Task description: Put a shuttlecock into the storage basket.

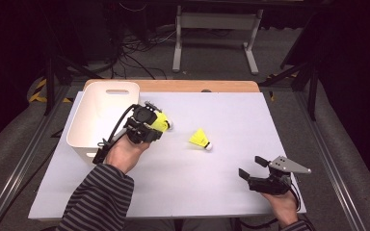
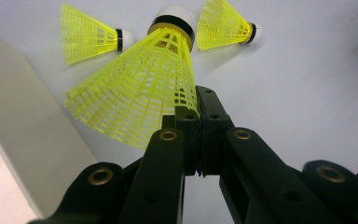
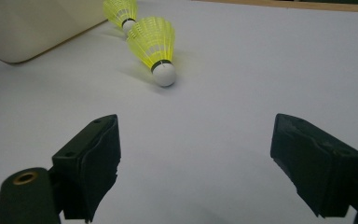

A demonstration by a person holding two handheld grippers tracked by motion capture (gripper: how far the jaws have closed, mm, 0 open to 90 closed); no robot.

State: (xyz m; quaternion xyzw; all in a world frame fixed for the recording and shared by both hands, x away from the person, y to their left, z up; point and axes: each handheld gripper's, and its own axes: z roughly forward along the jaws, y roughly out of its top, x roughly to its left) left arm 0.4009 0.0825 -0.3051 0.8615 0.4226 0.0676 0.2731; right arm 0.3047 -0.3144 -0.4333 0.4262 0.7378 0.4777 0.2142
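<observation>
My left gripper (image 1: pixel 150 125) hovers over the table just right of the white bin (image 1: pixel 101 113), shut on a yellow shuttlecock (image 1: pixel 161 121). In the left gripper view the jaws (image 2: pixel 199 100) pinch the rim of its mesh skirt (image 2: pixel 140 93), cork pointing away. Two more yellow shuttlecocks (image 2: pixel 91 39) (image 2: pixel 223 25) lie on the white table beyond it. One lies mid-table (image 1: pixel 201 139). My right gripper (image 1: pixel 250 166) rests open near the front right edge, nothing between its fingers (image 3: pixel 196 154). It faces that shuttlecock (image 3: pixel 154 44), with another (image 3: pixel 121 11) farther back by the bin.
The white bin's wall (image 2: pixel 23 130) stands close on the left of my left gripper, and it shows again at the far left (image 3: pixel 23 23) in the right gripper view. A wooden strip (image 1: pixel 173 85) runs along the table's far edge. A metal stand (image 1: pixel 217 21) is on the floor beyond.
</observation>
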